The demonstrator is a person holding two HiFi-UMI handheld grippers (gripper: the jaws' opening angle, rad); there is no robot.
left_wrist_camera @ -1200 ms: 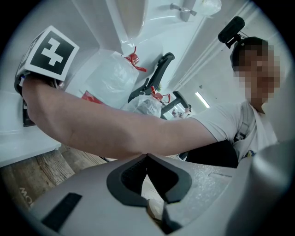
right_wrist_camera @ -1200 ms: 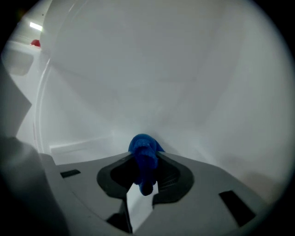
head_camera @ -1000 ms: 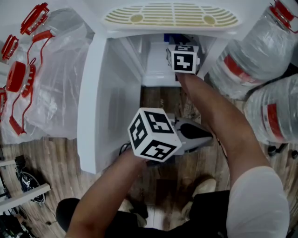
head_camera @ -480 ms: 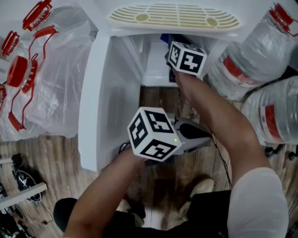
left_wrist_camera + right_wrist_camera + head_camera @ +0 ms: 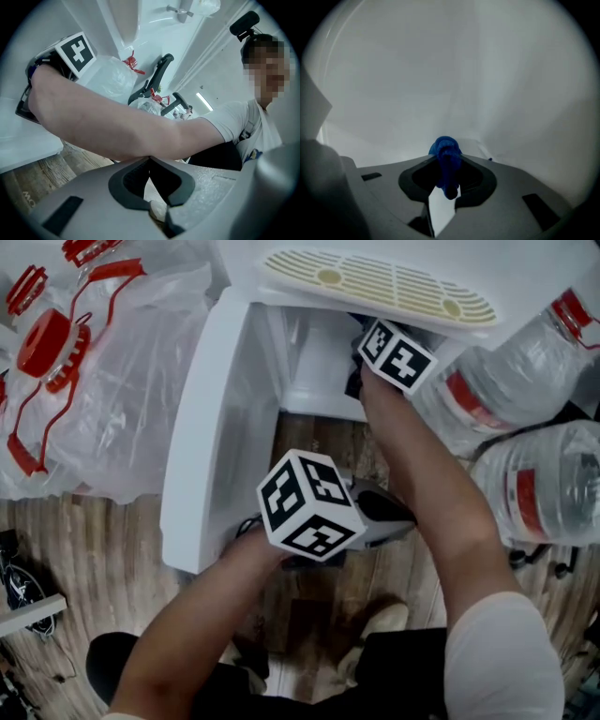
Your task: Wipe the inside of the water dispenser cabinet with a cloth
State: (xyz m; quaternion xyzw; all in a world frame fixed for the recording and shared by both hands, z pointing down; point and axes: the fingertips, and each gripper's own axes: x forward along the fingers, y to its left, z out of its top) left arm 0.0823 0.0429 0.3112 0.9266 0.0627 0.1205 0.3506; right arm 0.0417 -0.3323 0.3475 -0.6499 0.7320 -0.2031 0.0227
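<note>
Blue cloth (image 5: 446, 151) is gripped in the right tongs (image 5: 448, 172), now shifted toward one o'clock inside the cabinet (image 5: 314, 371), so wiping is judged under way; the left tongs (image 5: 149, 159) are closed on nothing.

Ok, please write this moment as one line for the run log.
step: wipe | right claw: shut on blue cloth, inside cabinet | left claw: shut, empty, outside cabinet

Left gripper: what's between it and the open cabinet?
The person's right forearm crosses directly in front of the shut left gripper, with the white cabinet beyond it. The left gripper view shows this best.
</note>
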